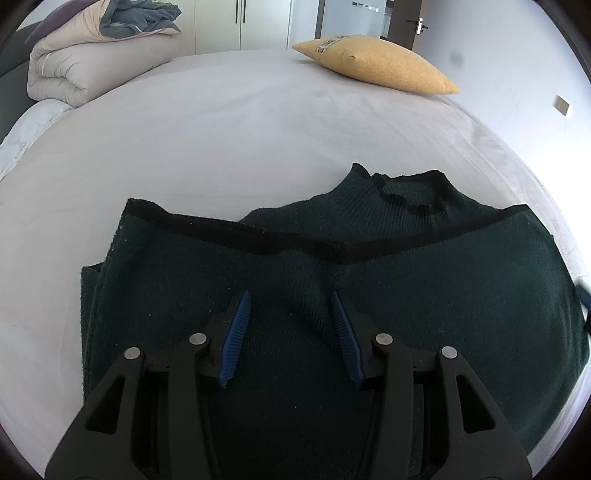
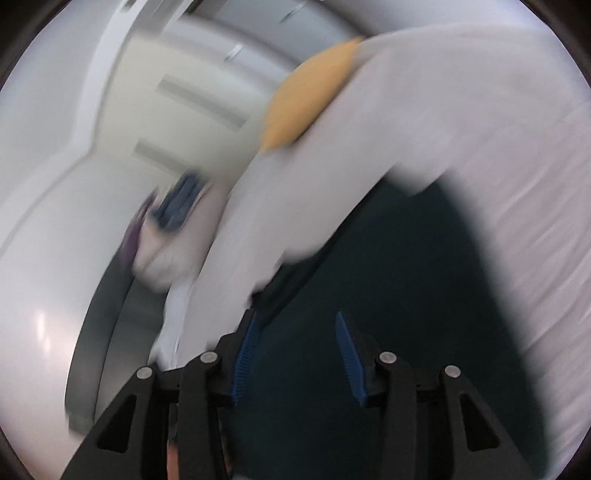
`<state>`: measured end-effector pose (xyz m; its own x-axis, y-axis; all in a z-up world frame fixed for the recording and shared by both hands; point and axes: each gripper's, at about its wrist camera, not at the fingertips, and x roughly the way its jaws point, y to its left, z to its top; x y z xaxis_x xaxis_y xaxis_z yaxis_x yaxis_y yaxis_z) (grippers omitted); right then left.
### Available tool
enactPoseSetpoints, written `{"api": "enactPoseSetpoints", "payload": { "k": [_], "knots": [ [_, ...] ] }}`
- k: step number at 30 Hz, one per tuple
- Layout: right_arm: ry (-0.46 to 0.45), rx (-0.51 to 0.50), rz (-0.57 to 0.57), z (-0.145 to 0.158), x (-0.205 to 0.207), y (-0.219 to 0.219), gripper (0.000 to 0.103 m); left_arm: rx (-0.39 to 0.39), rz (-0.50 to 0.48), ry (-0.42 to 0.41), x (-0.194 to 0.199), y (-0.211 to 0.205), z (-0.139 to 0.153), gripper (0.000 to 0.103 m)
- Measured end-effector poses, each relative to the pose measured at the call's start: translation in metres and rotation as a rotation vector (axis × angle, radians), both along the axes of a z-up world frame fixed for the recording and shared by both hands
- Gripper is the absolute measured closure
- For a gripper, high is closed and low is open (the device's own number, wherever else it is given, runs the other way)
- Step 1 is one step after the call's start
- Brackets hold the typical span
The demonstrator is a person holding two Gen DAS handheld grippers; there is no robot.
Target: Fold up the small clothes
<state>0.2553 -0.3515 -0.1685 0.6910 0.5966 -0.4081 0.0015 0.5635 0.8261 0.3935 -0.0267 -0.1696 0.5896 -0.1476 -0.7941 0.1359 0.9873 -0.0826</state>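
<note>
A dark green knitted sweater (image 1: pixel 369 295) is lying on a pale grey bed (image 1: pixel 240 129), folded so that its black-trimmed hem band is running across the body just below the collar, which is pointing toward twelve o'clock in the left wrist view. The left claw (image 1: pixel 291 299) is hovering over the middle of the sweater with its blue fingers (image 1: pixel 236 332) standing partly apart; a raised ridge of knit is sitting in the gap, but the pads are not pressing on it. At eleven o'clock a rolled beige duvet (image 1: pixel 74 70) is resting at the far side of the bed, and at one o'clock a mustard-yellow cushion (image 1: pixel 376 62) is lying near the far edge, well apart from the sweater. White wardrobe doors (image 1: pixel 240 22) are standing beyond the bed. The right wrist view is heavily blurred: the right claw (image 2: pixel 296 321) is showing its fingers partly apart with nothing pinched between them, dark green cloth (image 2: pixel 406 295) is lying beneath and ahead of it, and the yellow cushion (image 2: pixel 306 99) is smearing past at twelve o'clock.
</note>
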Motion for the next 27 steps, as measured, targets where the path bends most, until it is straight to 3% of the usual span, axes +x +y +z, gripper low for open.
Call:
{"api": "enactPoseSetpoints", "payload": {
  "k": [3, 5, 9, 12, 17, 19, 21, 24, 27],
  "knots": [
    [0.019, 0.007, 0.129, -0.013, -0.007, 0.036, 0.055, 0.001, -0.002, -0.001, -0.001, 0.0, 0.0, 0.057],
    [0.054, -0.016, 0.136, -0.023, -0.008, 0.04, 0.055, 0.0, -0.003, -0.002, -0.002, 0.001, 0.0, 0.057],
    [0.065, 0.026, 0.077, -0.042, -0.022, 0.009, 0.071, -0.004, -0.008, -0.006, -0.005, 0.003, 0.001, 0.057],
    [0.054, 0.067, 0.012, -0.046, -0.029, -0.021, 0.073, -0.027, -0.004, -0.009, -0.008, 0.009, 0.002, 0.057],
    [0.092, 0.042, -0.189, -0.042, -0.057, -0.082, 0.072, -0.062, 0.011, -0.025, -0.026, 0.028, 0.007, 0.055],
    [0.088, 0.021, -0.237, -0.031, -0.065, -0.088, 0.069, -0.079, 0.04, -0.029, -0.04, 0.045, 0.008, 0.055],
    [0.072, 0.04, -0.244, -0.021, -0.07, -0.084, 0.051, -0.123, 0.069, -0.041, -0.057, 0.061, 0.012, 0.055],
    [0.023, 0.065, -0.122, -0.002, -0.063, -0.043, 0.048, -0.124, 0.134, -0.059, -0.085, 0.08, 0.02, 0.055],
    [0.004, 0.065, 0.034, 0.005, -0.05, 0.003, 0.042, -0.26, 0.199, -0.075, -0.118, 0.109, 0.026, 0.055]
  ]
}}
